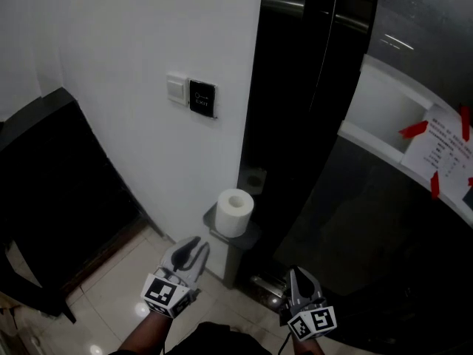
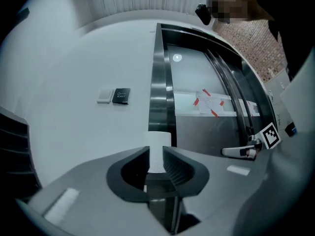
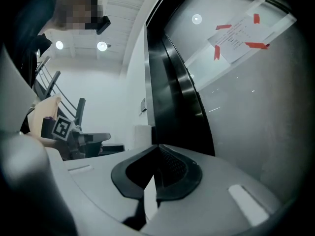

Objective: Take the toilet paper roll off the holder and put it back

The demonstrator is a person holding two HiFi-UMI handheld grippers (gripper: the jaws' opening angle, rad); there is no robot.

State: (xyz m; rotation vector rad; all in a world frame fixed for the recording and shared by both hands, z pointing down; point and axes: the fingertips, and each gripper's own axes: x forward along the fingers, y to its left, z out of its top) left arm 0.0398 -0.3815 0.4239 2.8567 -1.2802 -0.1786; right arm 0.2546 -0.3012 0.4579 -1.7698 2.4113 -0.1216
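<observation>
White cylindrical toilet paper roll (image 1: 235, 211) stands upright on dark grey holder (image 1: 250, 238), against smooth white wall (image 1: 133, 58), beside glossy black column (image 1: 295, 87). My left hand-held gripper (image 1: 194, 245) near roll, ribbed dark jaws narrowly apart, nothing between. My right hand-held gripper (image 1: 298, 275) lower right, jaws closed together, empty.

You have one toilet paper roll (image 1: 235, 211) and one holder (image 1: 238, 257) at centre, two wall plates upper centre (white switch (image 1: 177, 89), black panel (image 1: 202, 98)), one taped notice (image 1: 443, 150) at right, and two grippers low: left gripper (image 1: 196, 242), right gripper (image 1: 296, 274).
</observation>
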